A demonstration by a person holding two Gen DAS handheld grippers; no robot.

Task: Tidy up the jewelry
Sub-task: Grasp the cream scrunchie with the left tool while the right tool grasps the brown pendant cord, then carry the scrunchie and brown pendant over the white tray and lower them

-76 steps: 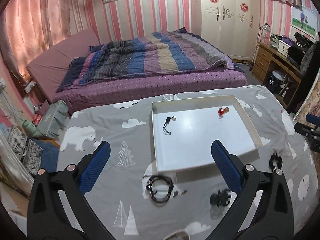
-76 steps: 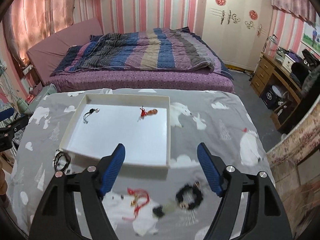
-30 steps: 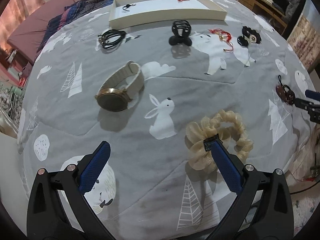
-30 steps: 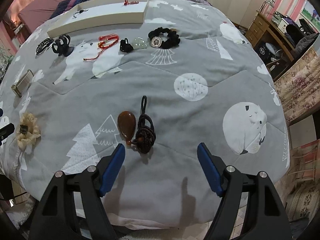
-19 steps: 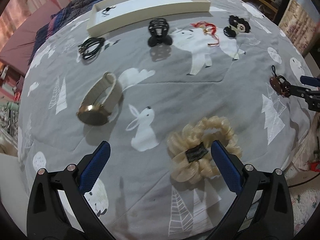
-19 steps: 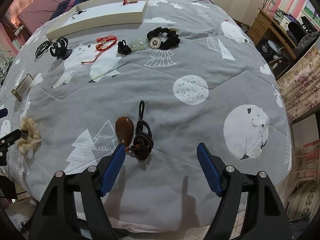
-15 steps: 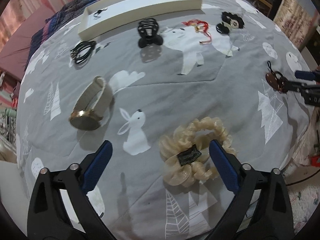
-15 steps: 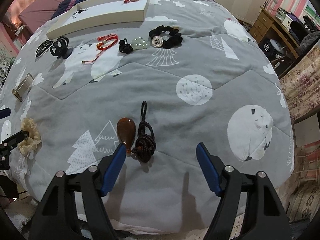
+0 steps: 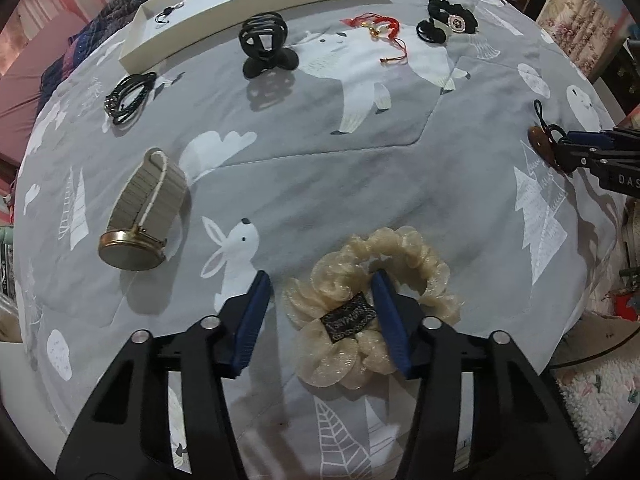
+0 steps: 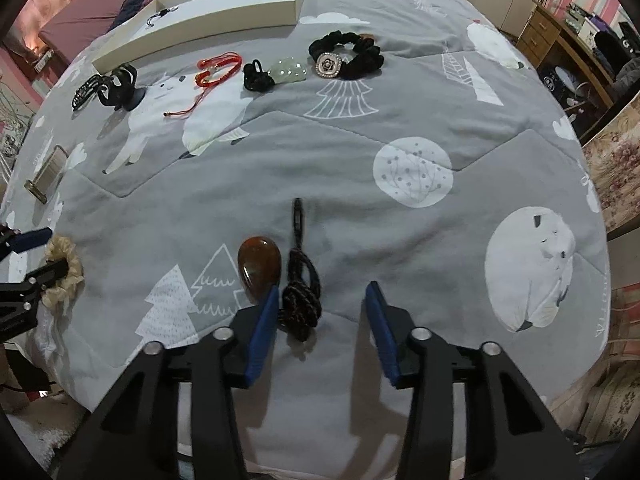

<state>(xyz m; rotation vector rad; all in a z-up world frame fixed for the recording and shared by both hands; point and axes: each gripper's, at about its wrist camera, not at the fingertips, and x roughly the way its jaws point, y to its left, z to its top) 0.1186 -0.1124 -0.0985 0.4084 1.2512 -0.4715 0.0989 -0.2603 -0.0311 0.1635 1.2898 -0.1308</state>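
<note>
My grippers over the jewelry on the grey quilt

My left gripper (image 9: pixel 322 303) straddles the frilly cream scrunchie (image 9: pixel 372 308), jaws apart; my right gripper (image 10: pixel 320 312), also apart, flanks the brown pendant's (image 10: pixel 259 266) knotted dark cord (image 10: pixel 300 300).

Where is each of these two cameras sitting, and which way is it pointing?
Left wrist view: rides the left tool, looking along its blue fingers at the cream scrunchie between them.
Right wrist view: rides the right tool, looking over the corded brown pendant toward the white tray.
Shared: both show the grey blanket, the tray, scrunchie and pendant, and each other's tool at the frame edge.
</note>
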